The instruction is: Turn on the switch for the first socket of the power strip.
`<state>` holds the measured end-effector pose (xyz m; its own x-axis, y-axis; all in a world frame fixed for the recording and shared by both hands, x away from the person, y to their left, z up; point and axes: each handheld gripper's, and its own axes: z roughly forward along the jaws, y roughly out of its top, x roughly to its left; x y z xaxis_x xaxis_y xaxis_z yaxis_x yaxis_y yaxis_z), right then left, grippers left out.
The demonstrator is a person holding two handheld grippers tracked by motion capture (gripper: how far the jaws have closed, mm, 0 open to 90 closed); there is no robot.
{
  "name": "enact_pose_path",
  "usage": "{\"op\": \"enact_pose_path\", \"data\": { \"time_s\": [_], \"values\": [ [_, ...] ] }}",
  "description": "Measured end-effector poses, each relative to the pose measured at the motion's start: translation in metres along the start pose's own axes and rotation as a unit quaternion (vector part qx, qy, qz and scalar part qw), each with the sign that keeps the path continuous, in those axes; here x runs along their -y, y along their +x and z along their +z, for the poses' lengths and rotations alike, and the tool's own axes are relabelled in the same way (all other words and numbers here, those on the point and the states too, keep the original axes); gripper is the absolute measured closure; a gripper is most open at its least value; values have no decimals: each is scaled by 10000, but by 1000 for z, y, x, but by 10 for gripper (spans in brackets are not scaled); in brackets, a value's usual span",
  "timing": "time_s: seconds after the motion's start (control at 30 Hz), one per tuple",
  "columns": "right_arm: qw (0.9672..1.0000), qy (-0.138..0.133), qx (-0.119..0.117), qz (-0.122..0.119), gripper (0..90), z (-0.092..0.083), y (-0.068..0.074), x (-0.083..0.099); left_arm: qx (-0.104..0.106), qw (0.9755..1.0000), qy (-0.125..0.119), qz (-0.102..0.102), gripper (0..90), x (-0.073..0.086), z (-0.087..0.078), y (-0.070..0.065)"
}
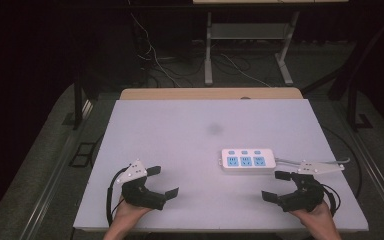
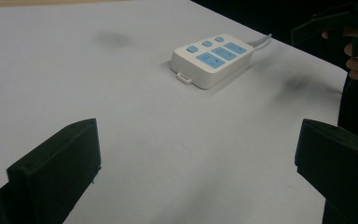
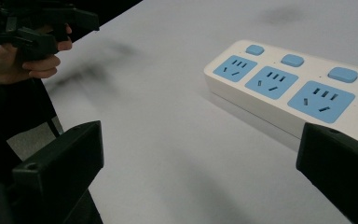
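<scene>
A white power strip (image 1: 247, 160) with three blue sockets and three blue switches lies flat on the right half of the white table (image 1: 180, 135). Its grey cable (image 1: 310, 161) runs off to the right. My left gripper (image 1: 163, 181) rests near the front left of the table, open, nothing between its jaws. My right gripper (image 1: 277, 185) sits just in front of the strip, open and apart from it. The strip (image 2: 212, 58) lies far ahead in the left gripper view. In the right gripper view the strip (image 3: 284, 88) is close, by the right jaw.
A wooden board edge (image 1: 210, 93) shows behind the white tabletop. Beyond it stand a metal table frame (image 1: 209, 45) and loose cables (image 1: 155, 60) on the dark floor. A faint dark smudge (image 1: 215, 129) marks the middle of the table.
</scene>
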<state>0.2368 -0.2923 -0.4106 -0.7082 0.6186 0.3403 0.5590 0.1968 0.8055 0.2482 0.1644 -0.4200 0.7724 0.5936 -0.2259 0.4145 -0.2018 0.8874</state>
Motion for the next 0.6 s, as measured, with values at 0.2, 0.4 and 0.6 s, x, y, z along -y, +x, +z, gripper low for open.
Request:
{"op": "enact_pose_path", "data": {
  "time_s": [0.2, 0.4, 0.6],
  "values": [
    [10000, 26, -8, -9, 3, 0, 1, 1, 25, 10000, -17, 12, 0, 0, -1, 0],
    [10000, 42, -17, -19, 3, 0, 1, 0, 20, 10000, -4, 7, 0, 0, 0, 0],
    [9999, 139, -35, -26, 3, 1, 1, 2, 39, 10000, 24, 5, 0, 0, 0, 0]
  ]
}}
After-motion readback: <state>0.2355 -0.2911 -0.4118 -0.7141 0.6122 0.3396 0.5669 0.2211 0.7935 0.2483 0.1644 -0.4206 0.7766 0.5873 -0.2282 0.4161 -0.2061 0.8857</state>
